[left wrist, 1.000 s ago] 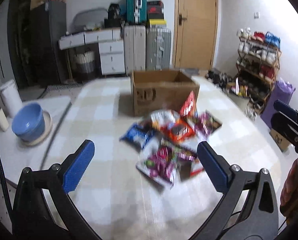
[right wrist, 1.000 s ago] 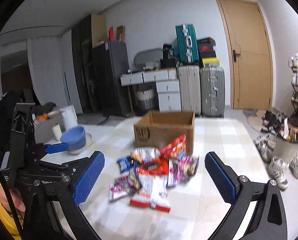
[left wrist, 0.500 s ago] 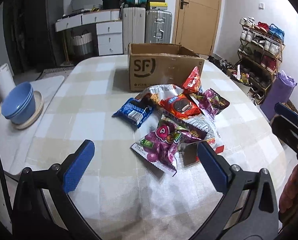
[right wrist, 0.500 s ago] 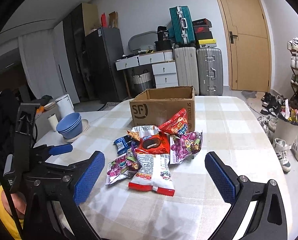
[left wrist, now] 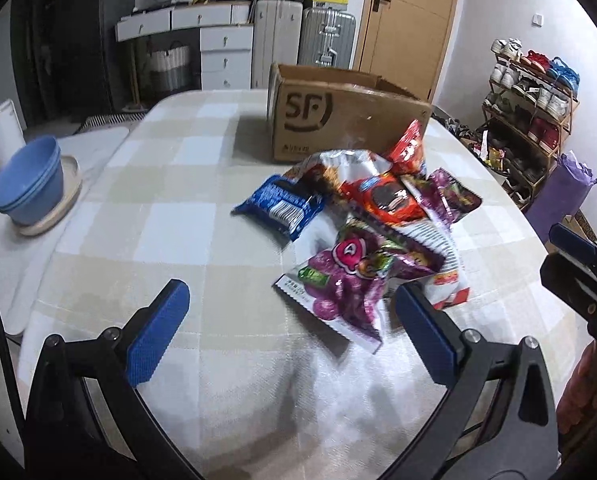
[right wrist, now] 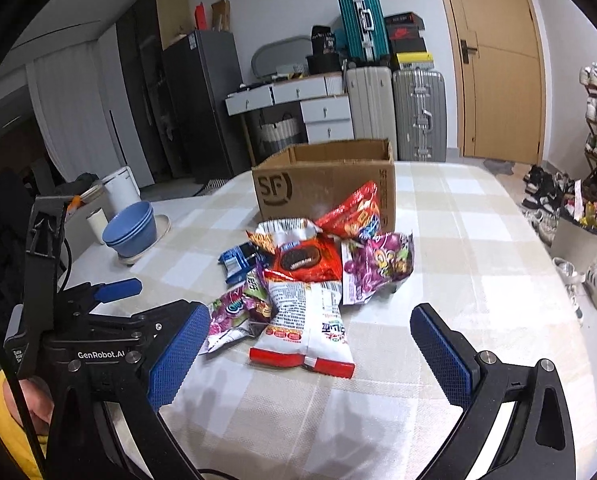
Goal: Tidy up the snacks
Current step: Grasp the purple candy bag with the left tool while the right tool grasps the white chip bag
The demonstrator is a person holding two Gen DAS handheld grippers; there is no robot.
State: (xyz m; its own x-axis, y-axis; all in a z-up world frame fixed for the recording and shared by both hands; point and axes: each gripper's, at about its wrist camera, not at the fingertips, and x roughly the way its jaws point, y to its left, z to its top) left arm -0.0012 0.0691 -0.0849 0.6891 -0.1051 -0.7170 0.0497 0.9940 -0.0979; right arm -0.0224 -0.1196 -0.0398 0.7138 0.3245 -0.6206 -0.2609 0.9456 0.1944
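Snack pile (right wrist: 310,276), light crinkly slippery bags; cardboard box (right wrist: 326,184) at 12 o'clock.
Left gripper (left wrist: 290,332) and right gripper (right wrist: 306,356) gape wide, empty; pinch sealed edges.

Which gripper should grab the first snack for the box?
Probably left. The open left gripper is nearly at the purple grape bag; the open right gripper sits farther back from the white-and-red bag.

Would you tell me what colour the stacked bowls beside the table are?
The stacked bowls are blue, seen best in the right wrist view.
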